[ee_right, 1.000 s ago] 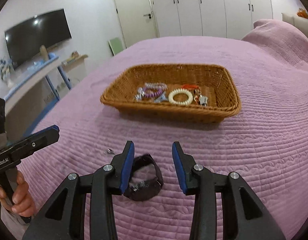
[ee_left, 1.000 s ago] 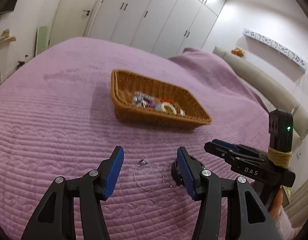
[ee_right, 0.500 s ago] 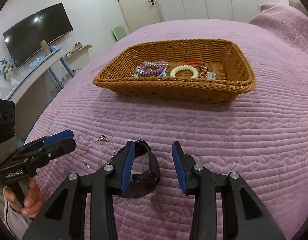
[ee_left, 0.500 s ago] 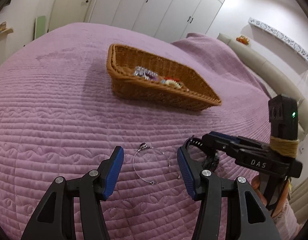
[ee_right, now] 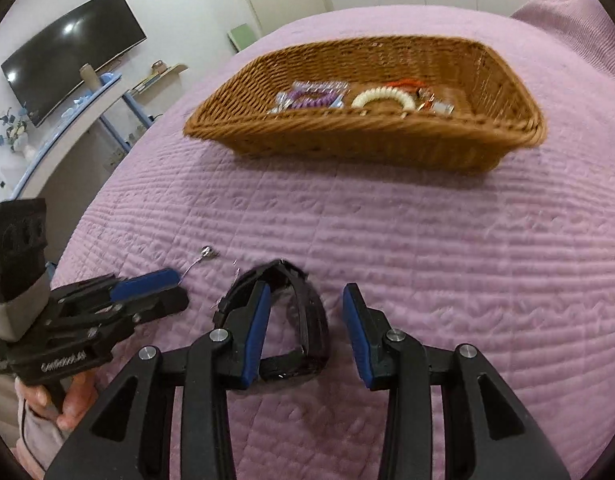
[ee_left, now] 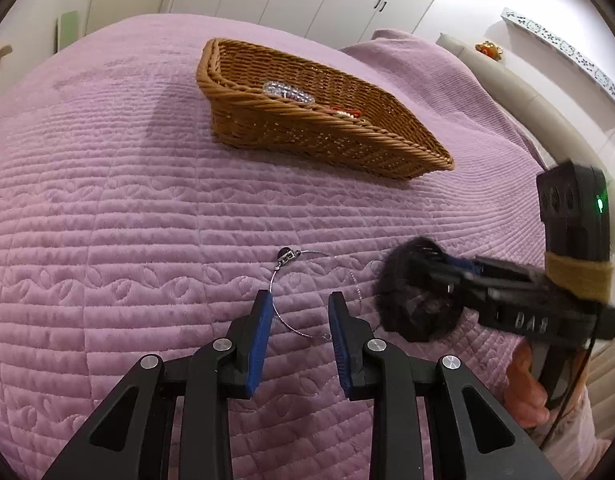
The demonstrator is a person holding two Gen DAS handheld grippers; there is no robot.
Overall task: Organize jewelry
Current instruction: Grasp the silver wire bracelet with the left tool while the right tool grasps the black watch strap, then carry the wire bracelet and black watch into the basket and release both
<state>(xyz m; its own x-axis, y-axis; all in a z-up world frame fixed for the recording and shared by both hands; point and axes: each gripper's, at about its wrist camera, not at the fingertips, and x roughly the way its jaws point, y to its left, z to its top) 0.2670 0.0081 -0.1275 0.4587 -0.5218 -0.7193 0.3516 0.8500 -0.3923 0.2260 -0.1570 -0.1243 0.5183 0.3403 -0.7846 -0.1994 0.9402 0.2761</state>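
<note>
A thin silver wire bangle (ee_left: pixel 285 276) with a small dark bead lies on the purple quilt. My left gripper (ee_left: pixel 300 304) is open low over it, one finger on each side of its near arc. A black watch (ee_right: pixel 303 312) lies on the quilt to the right, blurred in the left wrist view (ee_left: pixel 417 292). My right gripper (ee_right: pixel 305 300) is open with the watch between its fingers, its strap against the left finger (ee_right: pixel 256 320). A wicker basket (ee_right: pixel 347 140) holding several bracelets stands farther back on the bed, also in the left wrist view (ee_left: pixel 307 136).
The purple quilted bedspread (ee_left: pixel 107 220) covers the whole bed. White wardrobes line the far wall. A TV (ee_right: pixel 71 48) and a shelf unit stand left of the bed. A beige headboard (ee_left: pixel 527 112) runs along the right side.
Both grippers have dropped lower and moved forward. My left gripper's fingers have narrowed around the bangle. My right gripper now straddles the watch. The basket looks nearer and flatter.
</note>
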